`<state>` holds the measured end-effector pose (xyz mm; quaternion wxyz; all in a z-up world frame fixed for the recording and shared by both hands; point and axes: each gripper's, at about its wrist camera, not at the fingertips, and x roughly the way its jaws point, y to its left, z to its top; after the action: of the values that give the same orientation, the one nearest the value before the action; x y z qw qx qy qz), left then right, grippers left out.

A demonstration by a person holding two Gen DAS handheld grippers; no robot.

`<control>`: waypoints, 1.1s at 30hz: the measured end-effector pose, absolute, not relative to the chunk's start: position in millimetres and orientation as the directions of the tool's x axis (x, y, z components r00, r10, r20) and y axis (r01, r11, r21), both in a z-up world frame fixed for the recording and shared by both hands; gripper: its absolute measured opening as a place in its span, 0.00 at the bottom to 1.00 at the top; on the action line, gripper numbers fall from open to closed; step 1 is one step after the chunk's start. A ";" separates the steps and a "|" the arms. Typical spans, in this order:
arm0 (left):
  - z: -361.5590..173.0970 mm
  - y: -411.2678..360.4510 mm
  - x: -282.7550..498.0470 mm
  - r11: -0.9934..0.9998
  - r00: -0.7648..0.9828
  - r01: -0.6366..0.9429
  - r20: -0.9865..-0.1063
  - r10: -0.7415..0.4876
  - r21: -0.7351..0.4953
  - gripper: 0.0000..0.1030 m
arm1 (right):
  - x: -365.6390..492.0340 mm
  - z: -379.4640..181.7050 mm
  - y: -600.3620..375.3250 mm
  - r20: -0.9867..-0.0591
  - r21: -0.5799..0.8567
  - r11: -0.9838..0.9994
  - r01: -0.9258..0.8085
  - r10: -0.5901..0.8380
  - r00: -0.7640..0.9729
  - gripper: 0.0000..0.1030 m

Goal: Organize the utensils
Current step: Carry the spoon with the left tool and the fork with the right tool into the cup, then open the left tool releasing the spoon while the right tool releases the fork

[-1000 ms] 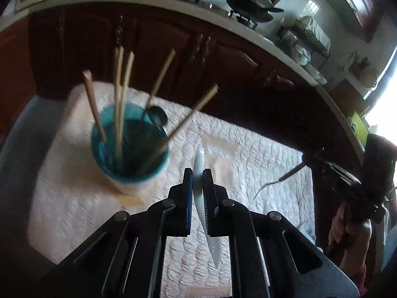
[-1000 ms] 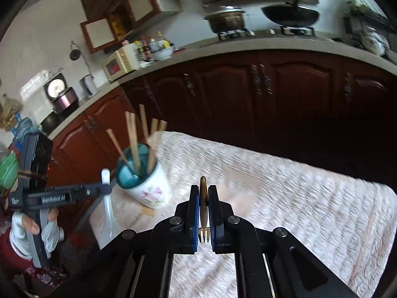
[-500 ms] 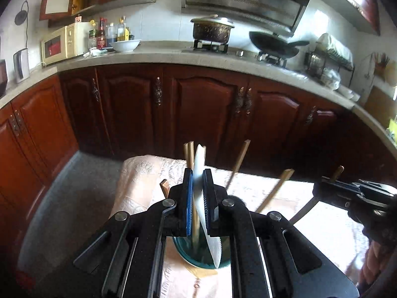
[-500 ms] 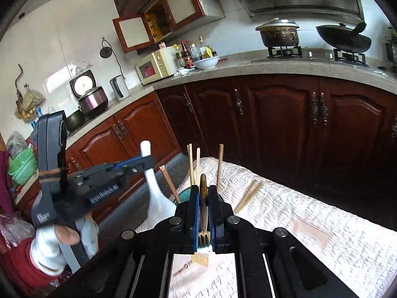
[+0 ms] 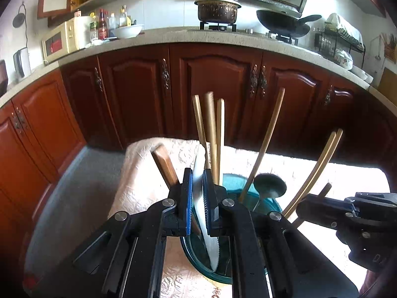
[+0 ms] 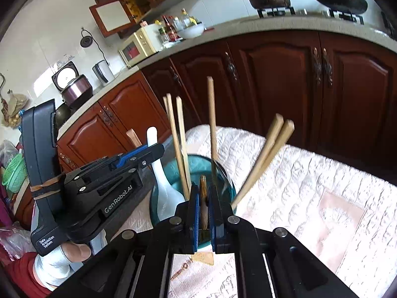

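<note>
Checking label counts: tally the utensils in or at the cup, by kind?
chopsticks: 6
white spoon: 1
metal spoon: 1
flat wooden handle: 1
dark handle: 1
Total: 10

You face dark red wooden cabinets (image 5: 213,94) beneath a speckled stone countertop (image 5: 173,34), white tiled wall (image 6: 49,37) behind, grey floor (image 5: 82,178) at left.

Right gripper (image 6: 203,213) clamping brown-handled utensil (image 6: 203,198) over teal cup (image 6: 224,188); left gripper (image 6: 148,152) holding white spoon (image 6: 162,191) at cup's left rim; chopsticks (image 6: 177,144) standing inside.
</note>
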<state>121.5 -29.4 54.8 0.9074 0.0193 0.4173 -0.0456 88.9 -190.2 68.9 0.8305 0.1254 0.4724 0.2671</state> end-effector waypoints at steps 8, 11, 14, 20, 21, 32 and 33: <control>51.8 -27.1 118.4 0.995 0.613 0.078 -0.784 -0.099 -0.064 0.08 | 89.8 45.9 -195.0 -0.749 0.473 0.829 -0.299 0.557 0.359 0.06; 58.4 -25.1 114.7 0.994 0.608 0.074 -0.786 -0.110 -0.082 0.14 | 85.1 48.8 -201.6 -0.739 0.479 0.826 -0.297 0.562 0.371 0.14; 66.7 -23.2 108.8 0.988 0.599 0.080 -0.787 -0.151 -0.130 0.32 | 78.2 53.2 -208.8 -0.732 0.484 0.825 -0.291 0.564 0.382 0.17; 82.6 -27.9 86.0 0.990 0.609 0.087 -0.781 -0.139 -0.109 0.54 | 57.3 65.0 -218.8 -0.733 0.440 0.853 -0.281 0.522 0.436 0.34; 84.0 -28.5 82.3 0.991 0.612 0.089 -0.780 -0.136 -0.102 0.54 | 54.0 66.0 -220.2 -0.731 0.437 0.856 -0.277 0.518 0.445 0.34; 86.9 -22.5 41.0 0.998 0.609 0.033 -0.791 -0.064 -0.056 0.54 | 23.5 71.4 -210.5 -0.756 0.340 0.905 -0.255 0.424 0.499 0.39; 85.9 -21.6 38.9 0.998 0.607 0.027 -0.793 -0.059 -0.054 0.54 | 21.1 72.6 -208.7 -0.758 0.328 0.910 -0.252 0.413 0.505 0.41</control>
<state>38.9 -21.6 85.9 0.8961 -0.0182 0.4429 -0.0241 21.1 -208.7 72.6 0.8632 0.0875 0.4584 0.1926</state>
